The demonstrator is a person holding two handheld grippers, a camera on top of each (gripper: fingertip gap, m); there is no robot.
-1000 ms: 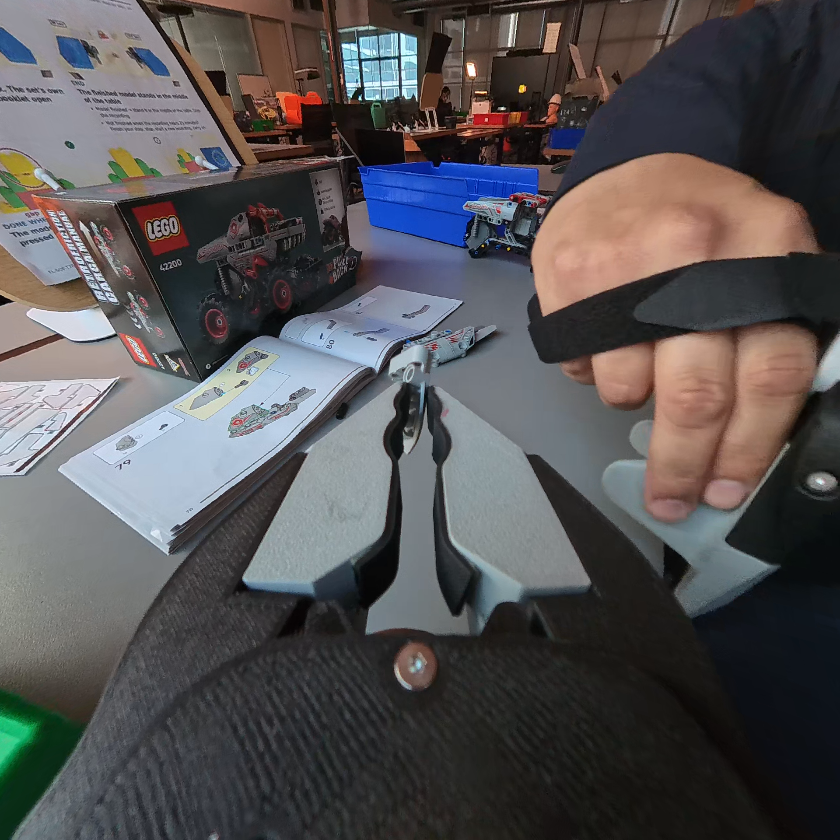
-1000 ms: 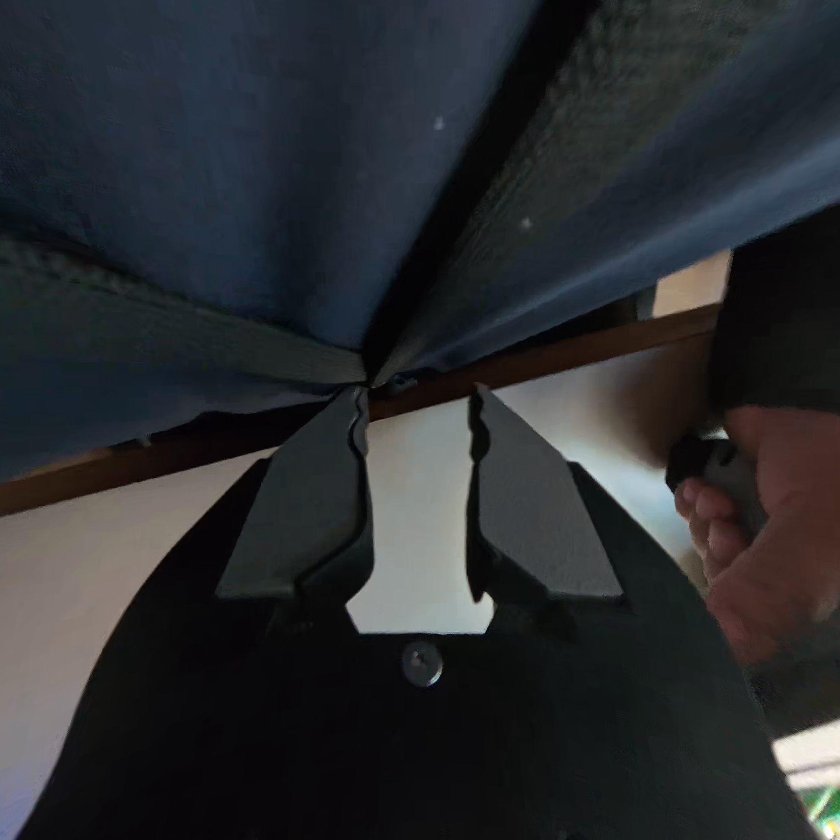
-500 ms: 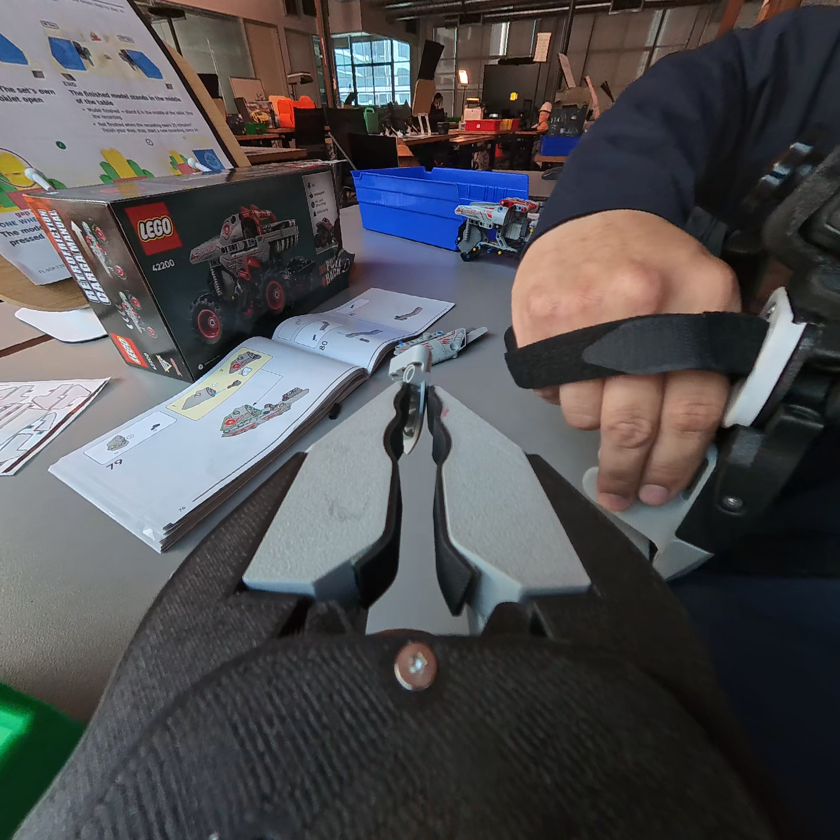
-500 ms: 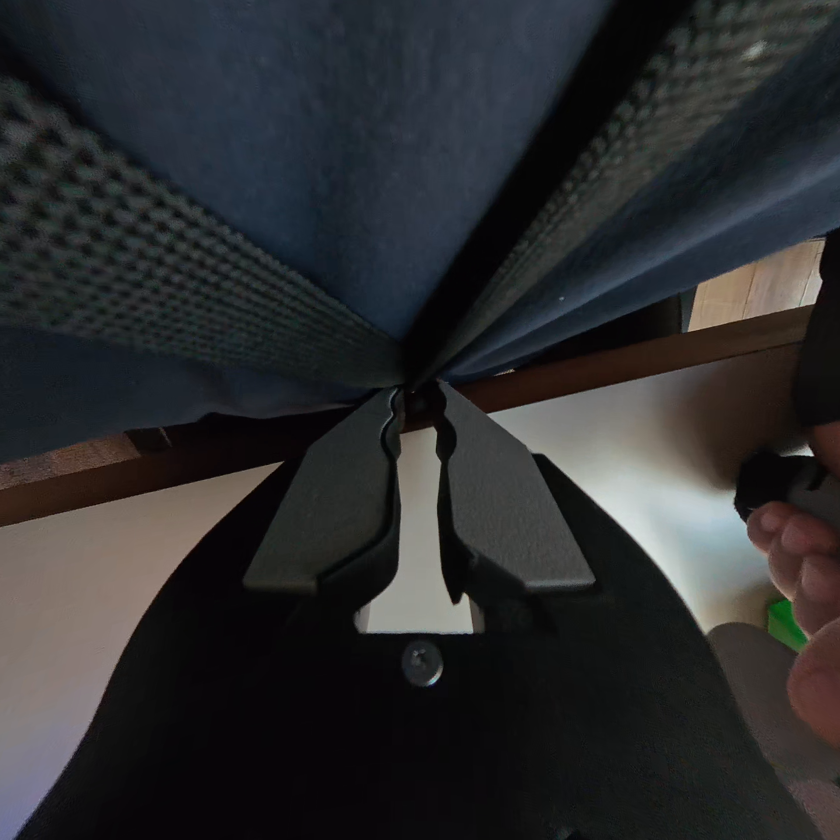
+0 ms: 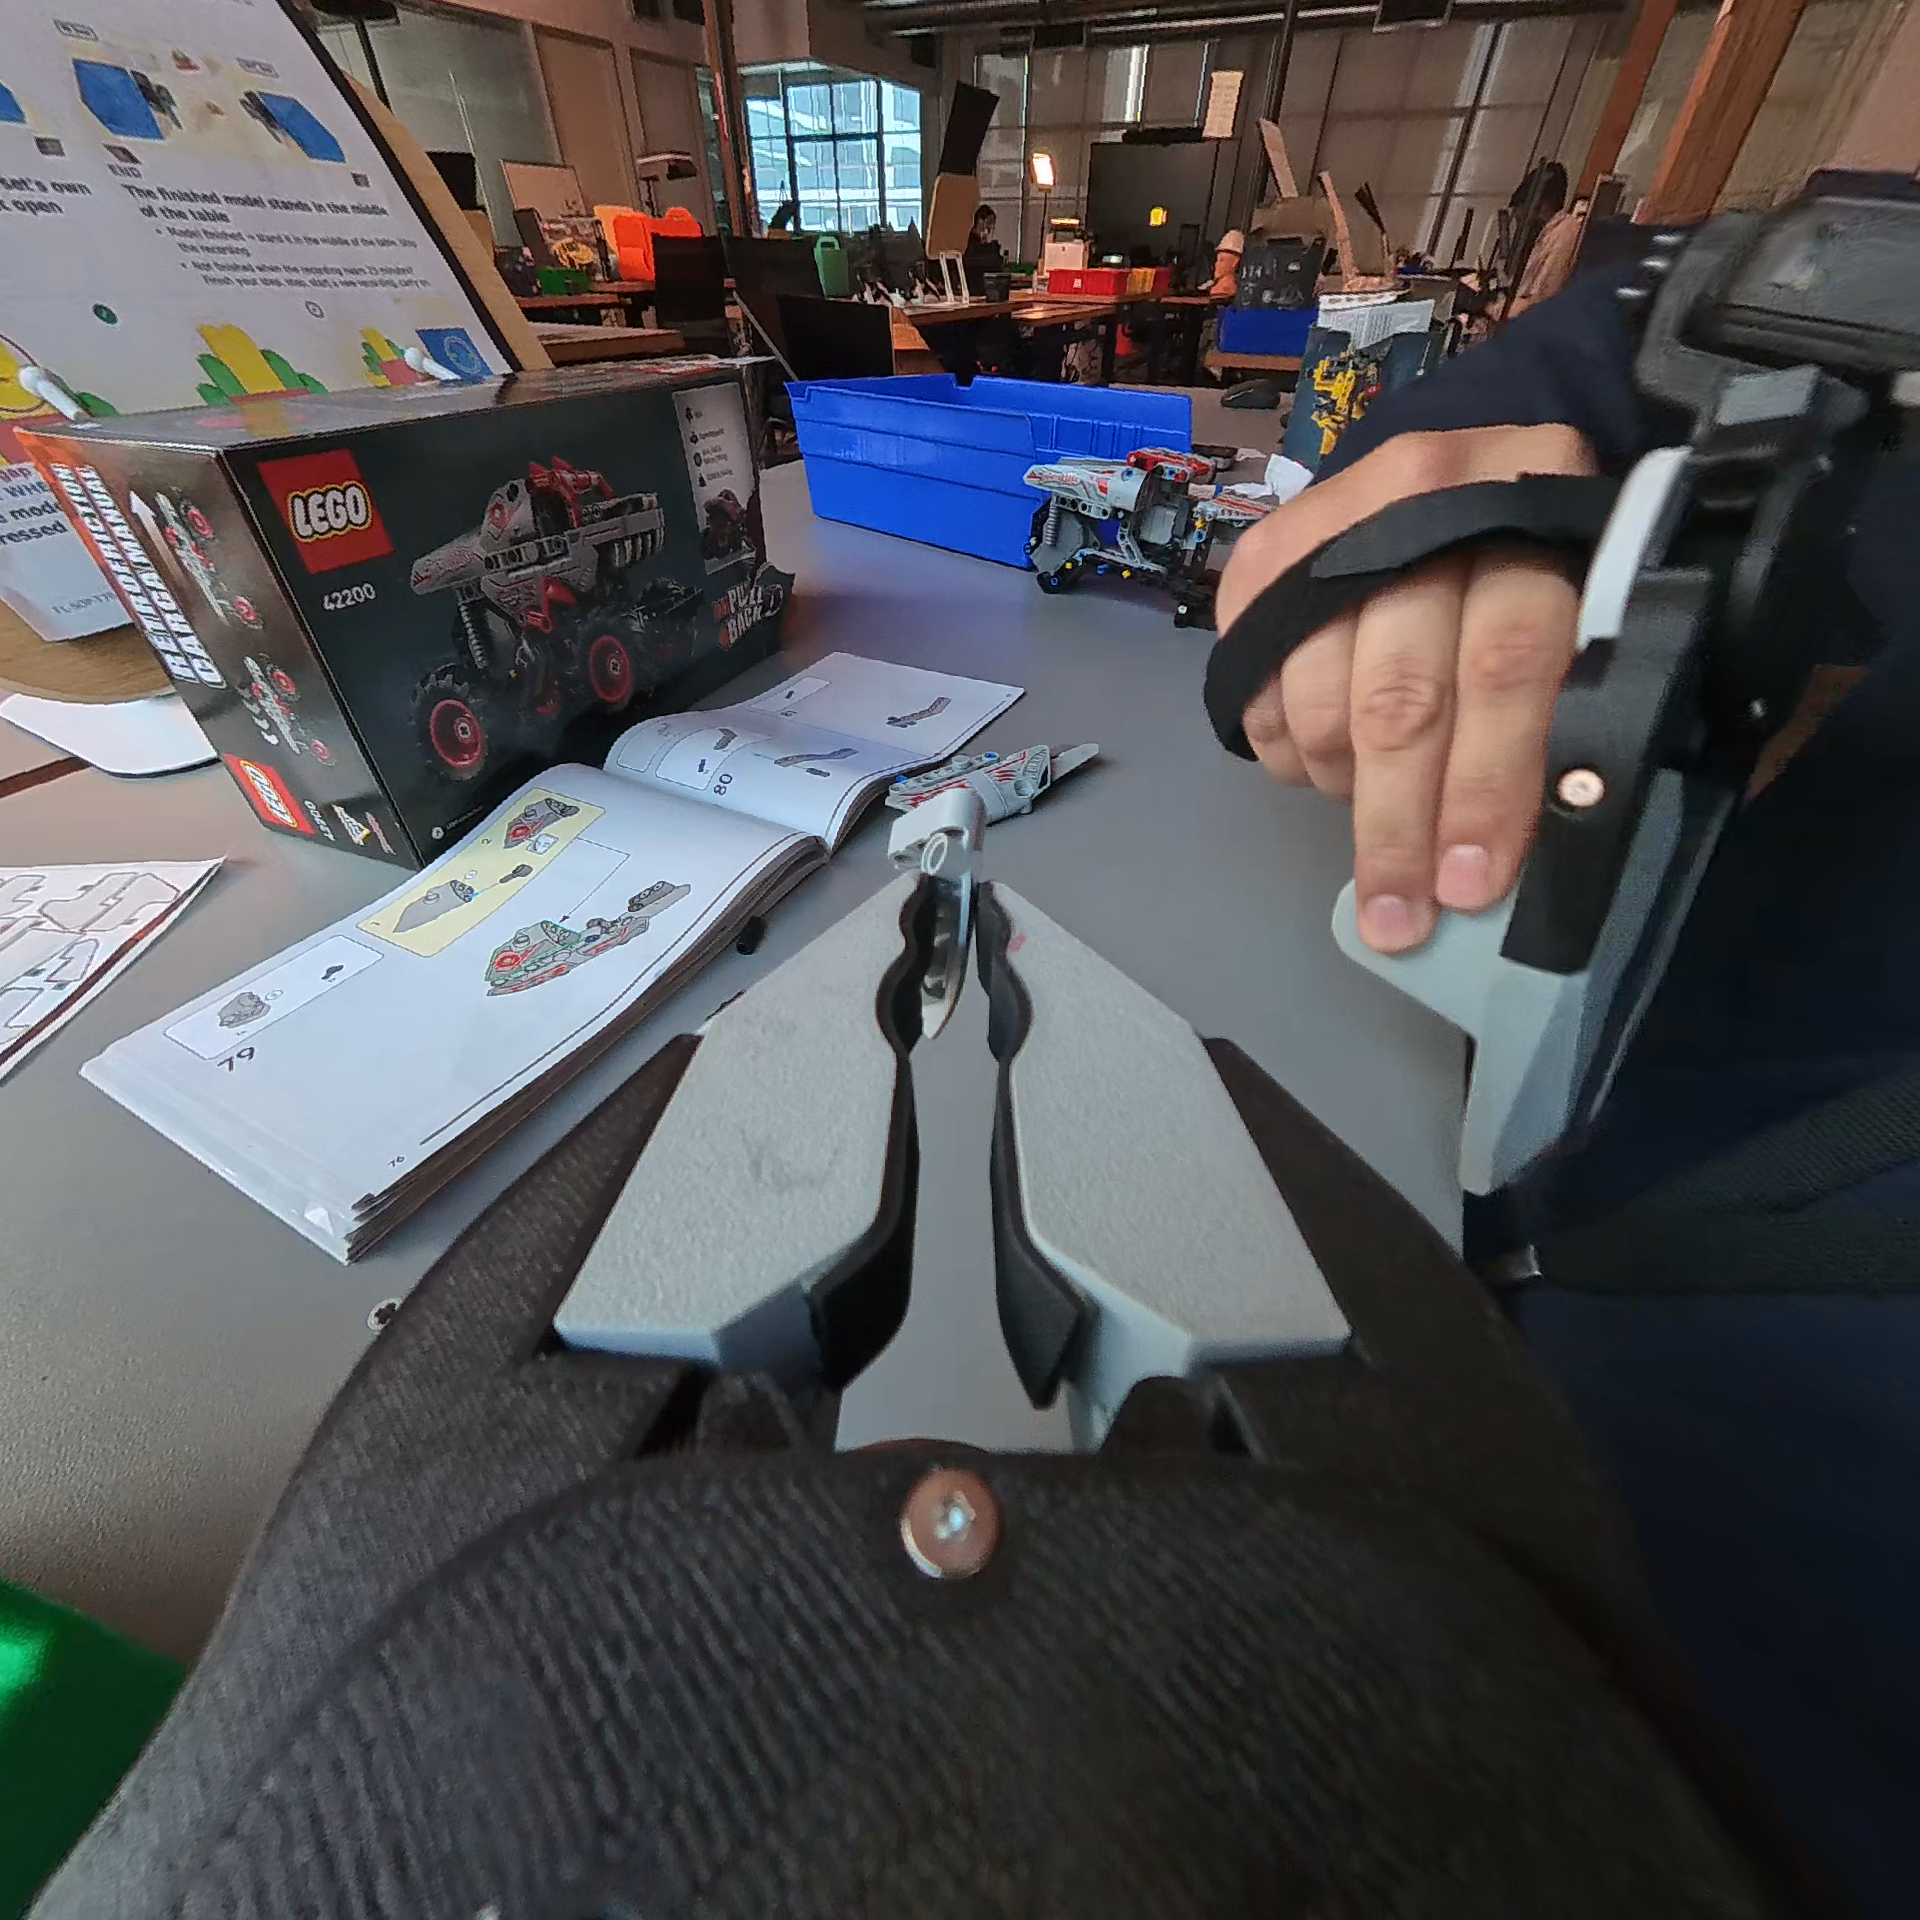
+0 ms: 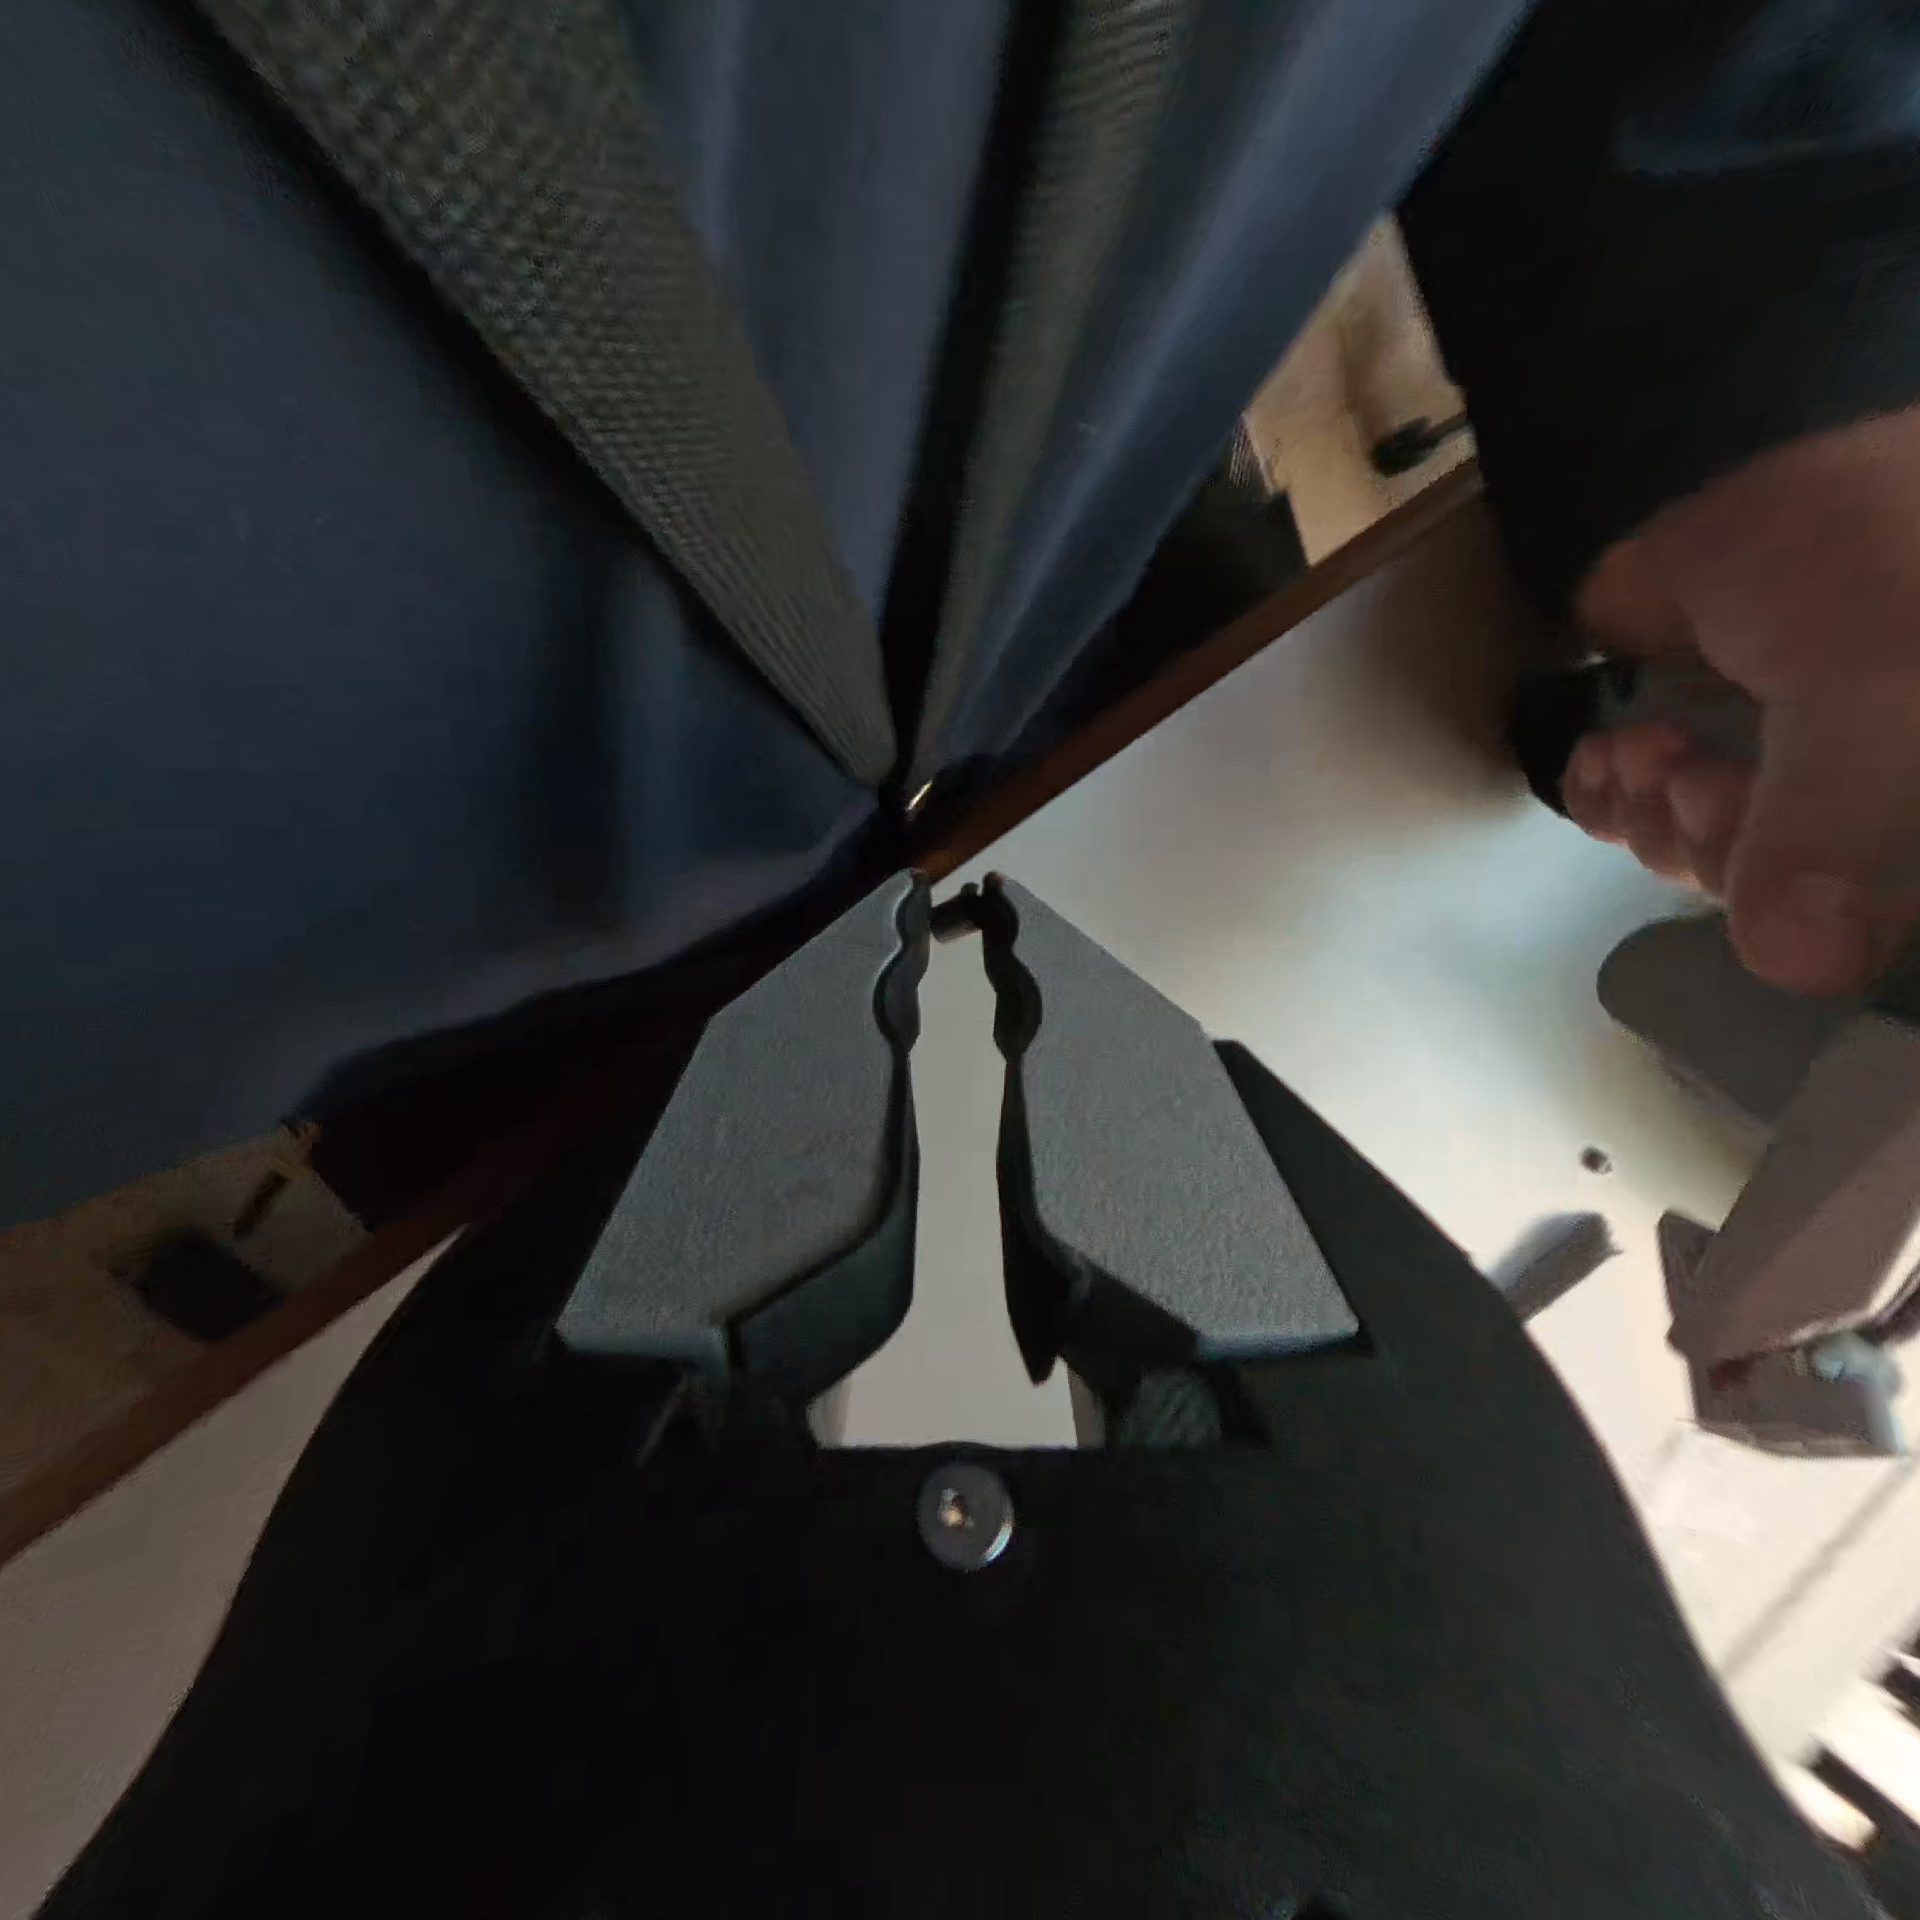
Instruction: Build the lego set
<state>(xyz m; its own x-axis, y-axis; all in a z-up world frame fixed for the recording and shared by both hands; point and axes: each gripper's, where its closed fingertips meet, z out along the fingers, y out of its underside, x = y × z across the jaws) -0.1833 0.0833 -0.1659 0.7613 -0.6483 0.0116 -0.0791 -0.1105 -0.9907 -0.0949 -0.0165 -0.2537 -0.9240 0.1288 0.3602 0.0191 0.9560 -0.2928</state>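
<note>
My left gripper (image 5: 943,914) is shut on a small light-grey lego piece (image 5: 935,842) and holds it upright above the grey table (image 5: 1195,883). A grey panel piece with red markings (image 5: 987,784) lies just beyond it, beside the open instruction booklet (image 5: 499,935). The partly built truck (image 5: 1132,520) stands farther back by a blue bin (image 5: 966,457). My right gripper (image 6: 954,906) is shut on a small dark pin (image 6: 954,923), close to the person's navy clothing (image 6: 416,520). In the left wrist view only its handle (image 5: 1662,644) and the hand on it (image 5: 1434,665) show.
The lego box (image 5: 436,582) stands left of the booklet, with a printed board (image 5: 208,187) behind it. A sticker sheet (image 5: 73,935) lies at the far left. A small black pin (image 5: 746,940) lies by the booklet. The table edge (image 6: 1195,665) runs diagonally in the right wrist view. The left gripper's tips are roughly 15 cm from the right gripper's.
My right gripper went from open to shut on the small dark pin and has rolled, so the table edge now slants. Its hand rose and shifted right in the left view. The left gripper held still.
</note>
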